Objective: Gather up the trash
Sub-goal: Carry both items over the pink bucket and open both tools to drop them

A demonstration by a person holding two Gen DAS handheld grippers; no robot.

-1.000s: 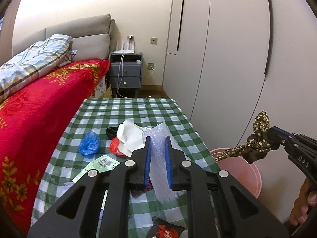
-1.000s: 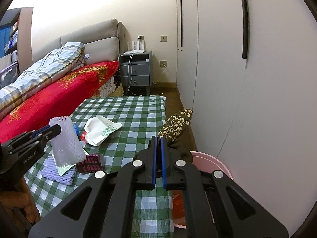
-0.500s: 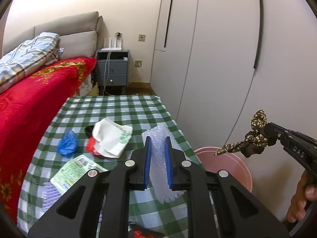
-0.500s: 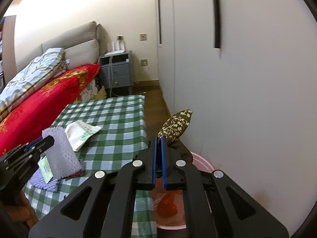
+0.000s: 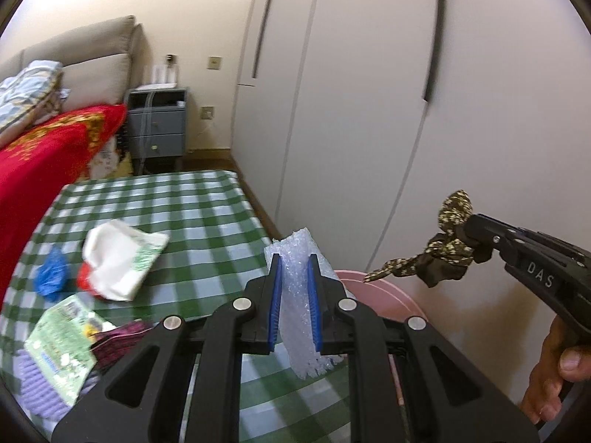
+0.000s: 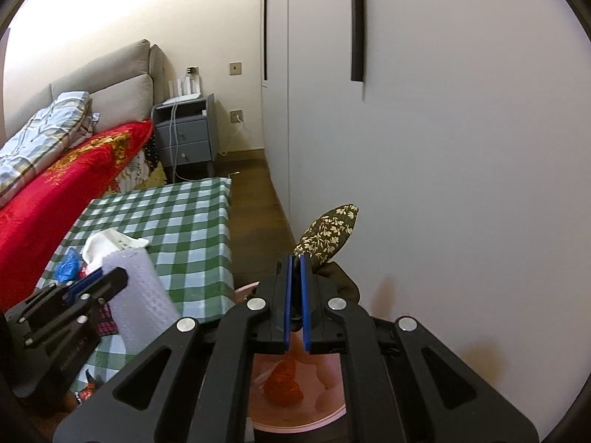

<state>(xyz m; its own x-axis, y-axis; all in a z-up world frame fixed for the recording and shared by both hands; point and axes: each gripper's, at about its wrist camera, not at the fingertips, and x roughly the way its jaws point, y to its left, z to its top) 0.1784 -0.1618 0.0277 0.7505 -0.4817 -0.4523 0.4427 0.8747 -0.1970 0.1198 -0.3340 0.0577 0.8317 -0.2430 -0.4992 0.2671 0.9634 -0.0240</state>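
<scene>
Left wrist view: the left gripper (image 5: 294, 288) is clamped on a sheet of bubble wrap (image 5: 301, 317), which stands up between the blue pads (image 5: 275, 302) and hangs below them; beneath and behind lies a table (image 5: 207, 214) in green check cloth; on it, to the left, a white bag (image 5: 122, 258) over something red, a blue wad (image 5: 50, 280), a green packet (image 5: 62, 339) on a purple mesh (image 5: 37, 391), and a dark red wrapper (image 5: 118, 339); right of the table's edge sits a pink bin (image 5: 384, 295); above the bin the right gripper (image 5: 476, 236) pinches a floral cloth (image 5: 443, 251), one tail dangling toward the bin's rim; a hand (image 5: 554, 376) grips its handle; a bed with a red cover (image 5: 44, 162) stands at left.

Right wrist view: the right gripper (image 6: 294, 295) has its pads closed tight on the cloth (image 6: 328, 234), which sticks up past the tips; directly below is the bin (image 6: 321, 406), with red scrap (image 6: 284, 384) inside; at left the left gripper (image 6: 99, 280) holds the wrap (image 6: 140, 302) over the table's (image 6: 177, 221) near corner.
</scene>
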